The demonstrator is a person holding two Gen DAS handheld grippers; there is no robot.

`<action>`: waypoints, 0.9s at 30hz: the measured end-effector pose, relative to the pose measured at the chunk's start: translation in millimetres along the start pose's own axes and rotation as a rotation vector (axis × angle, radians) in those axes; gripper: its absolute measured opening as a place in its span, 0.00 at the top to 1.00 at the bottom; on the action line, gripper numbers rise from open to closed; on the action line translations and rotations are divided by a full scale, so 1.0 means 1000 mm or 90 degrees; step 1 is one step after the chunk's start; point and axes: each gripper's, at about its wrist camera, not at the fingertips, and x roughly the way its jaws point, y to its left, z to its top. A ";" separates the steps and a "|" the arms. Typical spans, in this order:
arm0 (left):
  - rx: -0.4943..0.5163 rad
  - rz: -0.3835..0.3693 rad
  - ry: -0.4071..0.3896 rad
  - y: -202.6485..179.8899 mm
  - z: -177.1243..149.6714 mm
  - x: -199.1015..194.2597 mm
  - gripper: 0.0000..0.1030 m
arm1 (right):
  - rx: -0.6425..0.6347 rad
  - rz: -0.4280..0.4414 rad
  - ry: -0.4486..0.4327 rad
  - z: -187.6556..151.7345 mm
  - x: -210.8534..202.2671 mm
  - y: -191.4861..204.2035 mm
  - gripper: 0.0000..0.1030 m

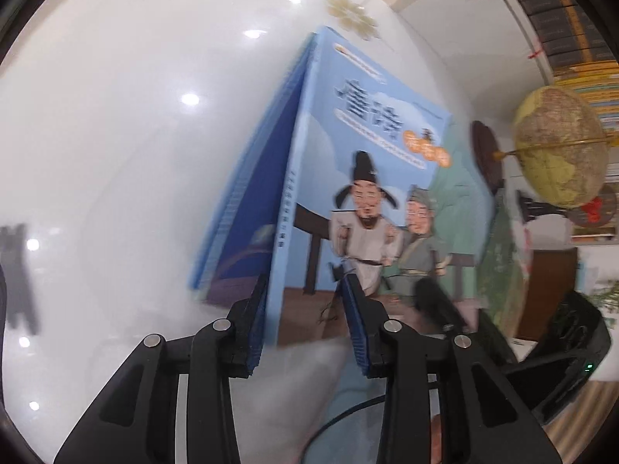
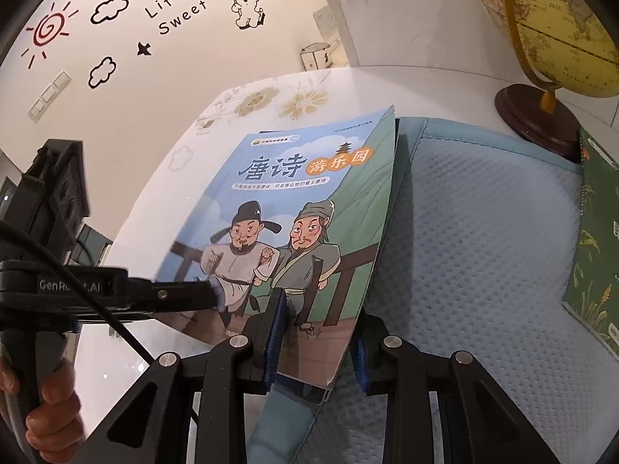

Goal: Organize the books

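The right gripper (image 2: 315,332) is clamped on the near edge of the blue book (image 2: 286,208), which lies over a blue mat (image 2: 483,232) on the white table (image 2: 162,178). The left gripper (image 1: 305,313) straddles the book's corner, pads apparently clear. With only one edge clamped, the book may sag or slip toward the globe (image 2: 557,31).

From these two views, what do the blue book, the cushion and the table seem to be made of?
Blue book: glossy printed paper, a thin softcover that bends.
Cushion: light blue fabric, probably quilted or mesh, dimpled with a stitched edge.
Table: hard, polished white surface mirroring lamps; perhaps glass or lacquer.
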 end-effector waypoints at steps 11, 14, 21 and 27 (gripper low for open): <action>-0.020 0.046 -0.087 0.020 0.000 -0.024 0.68 | 0.017 -0.006 0.008 -0.004 0.005 0.020 0.72; -0.011 0.057 -0.103 0.017 -0.003 -0.031 0.68 | 0.005 -0.007 0.010 -0.007 0.009 0.028 0.69; 0.071 0.053 -0.132 -0.024 -0.028 -0.039 0.68 | -0.019 -0.018 0.037 -0.019 -0.020 0.003 0.50; 0.192 0.025 -0.123 -0.117 -0.071 -0.020 0.68 | -0.007 -0.081 -0.005 -0.054 -0.096 -0.065 0.47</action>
